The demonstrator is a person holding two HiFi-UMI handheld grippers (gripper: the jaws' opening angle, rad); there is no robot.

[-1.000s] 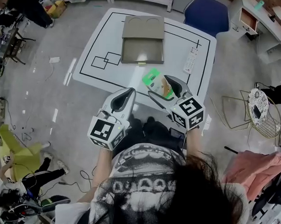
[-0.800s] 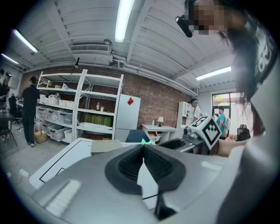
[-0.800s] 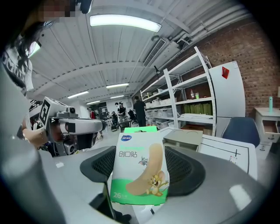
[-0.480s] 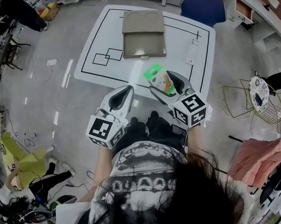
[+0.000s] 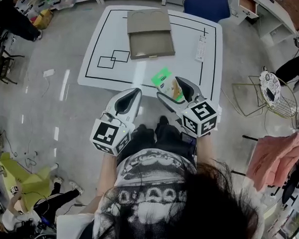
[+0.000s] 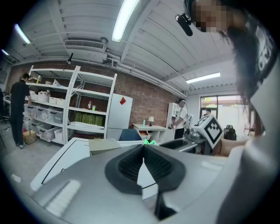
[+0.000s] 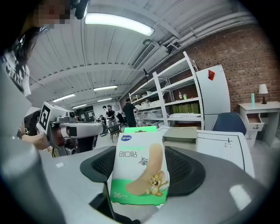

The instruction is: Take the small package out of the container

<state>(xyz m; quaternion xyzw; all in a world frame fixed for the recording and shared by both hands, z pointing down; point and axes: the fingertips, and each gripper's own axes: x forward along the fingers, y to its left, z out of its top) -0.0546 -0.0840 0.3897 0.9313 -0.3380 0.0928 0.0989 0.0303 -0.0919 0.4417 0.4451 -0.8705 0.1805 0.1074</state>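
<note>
1. Right tongs [image 5: 169, 89]: clenched on a small flat green-and-white cardboard package [image 7: 139, 168]. In the right gripper view the package stands upright between the two dark ribbed pads, its printed front towards the camera (a cartoon cat and mouse, a tan plaster shape and the figure 26 can be read). Its green hang tab rises above the pads.

2. Package location: in the head view it is held over the near edge of the white tabletop [image 5: 186, 63], clear of the surface and well apart from the container.

3. Tan box-shaped container [image 5: 152, 43]: rests on the far half of the tabletop, lid folded back away from the person, tray facing up. No contents can be made out in the tray.

4. Left tongs [image 6: 143, 148]: clenched, the pad tips touching, with nothing between them. In the head view they sit beside the right tongs, at the near edge of the tabletop.

5. A slim white remote control [image 5: 200, 48] lies to the right of the container, inside the black outline marked on the tabletop.
</note>
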